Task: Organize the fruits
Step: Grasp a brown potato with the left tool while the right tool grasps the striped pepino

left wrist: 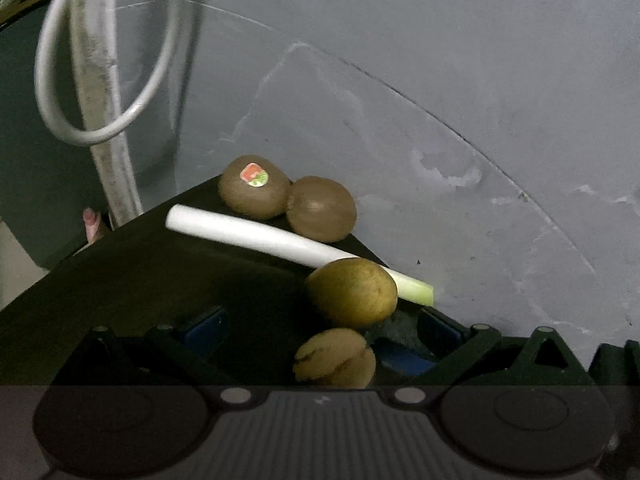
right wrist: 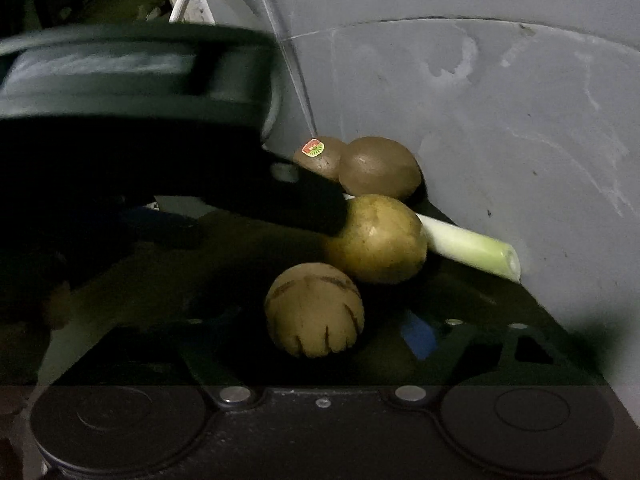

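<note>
Near the bottom centre of the right wrist view, a pale round fruit with dark scar lines (right wrist: pixel 314 309) sits between the fingers of the right gripper (right wrist: pixel 320 336), on a dark surface (right wrist: pixel 168 280). The jaws stand part open with the fruit in the gap; only one blue pad (right wrist: pixel 418 334) shows, just right of it and seemingly not pressing, so I judge nothing is gripped yet. The step in hand looks like picking this nearest fruit. To do it well, centre the fruit between the pads, close gently on its widest part, and lift straight up so it does not nudge the smooth yellow-green fruit (right wrist: pixel 376 238) touching it behind.

In the left wrist view the left gripper (left wrist: pixel 320 340) hangs over the same cluster, jaws wide, blue pads (left wrist: pixel 206 330) well apart and holding nothing; the scarred fruit (left wrist: pixel 335 358) lies between them, low in frame. With both tools on one pile, one should move at a time.

The yellow-green fruit (left wrist: pixel 352 292) rests against a leek stalk (left wrist: pixel 256 232), white along most of its length and pale green at the cut end lower right. Beyond it, toward the centre, two brown fuzzy kiwis touch: one with a red-and-green sticker (left wrist: pixel 254 186) and a plain one (left wrist: pixel 322 208). A grey wall (left wrist: pixel 440 80) stands behind
</note>
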Motion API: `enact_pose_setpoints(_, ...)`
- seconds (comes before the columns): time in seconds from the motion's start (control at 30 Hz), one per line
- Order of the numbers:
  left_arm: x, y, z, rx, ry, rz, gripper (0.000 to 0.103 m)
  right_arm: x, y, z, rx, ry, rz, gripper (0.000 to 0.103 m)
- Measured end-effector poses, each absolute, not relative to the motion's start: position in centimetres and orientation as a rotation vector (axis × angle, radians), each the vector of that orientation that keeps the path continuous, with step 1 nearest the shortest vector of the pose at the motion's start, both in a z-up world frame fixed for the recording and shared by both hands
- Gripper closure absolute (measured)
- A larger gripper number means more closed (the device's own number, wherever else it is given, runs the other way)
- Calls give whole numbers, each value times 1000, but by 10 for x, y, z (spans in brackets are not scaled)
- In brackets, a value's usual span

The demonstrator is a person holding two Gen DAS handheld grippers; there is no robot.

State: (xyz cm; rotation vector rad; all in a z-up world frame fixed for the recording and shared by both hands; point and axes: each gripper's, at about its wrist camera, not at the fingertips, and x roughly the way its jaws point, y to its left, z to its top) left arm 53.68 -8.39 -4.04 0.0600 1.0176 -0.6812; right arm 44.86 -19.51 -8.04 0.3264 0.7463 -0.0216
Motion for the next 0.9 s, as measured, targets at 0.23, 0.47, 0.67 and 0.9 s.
enact_pose_setpoints(0.23, 543, -113, -48, 139, 1030, -720, 2, 438, -197, -79, 293, 714, 21, 47)
enact_pose_setpoints(0.47, 545, -146, -67, 281, 1041, -720, 12, 417, -211, -73, 267, 717, 18, 47)
enact_pose_setpoints(0.67, 549, -155, -81, 305, 1054, -696, 27, 411, -220, -71, 264, 714, 14, 47)
enact_pose_setpoints(0.9, 548, -147, -84, 250, 1048, -673, 29, 403, -221, -74, 265, 709, 7, 47)
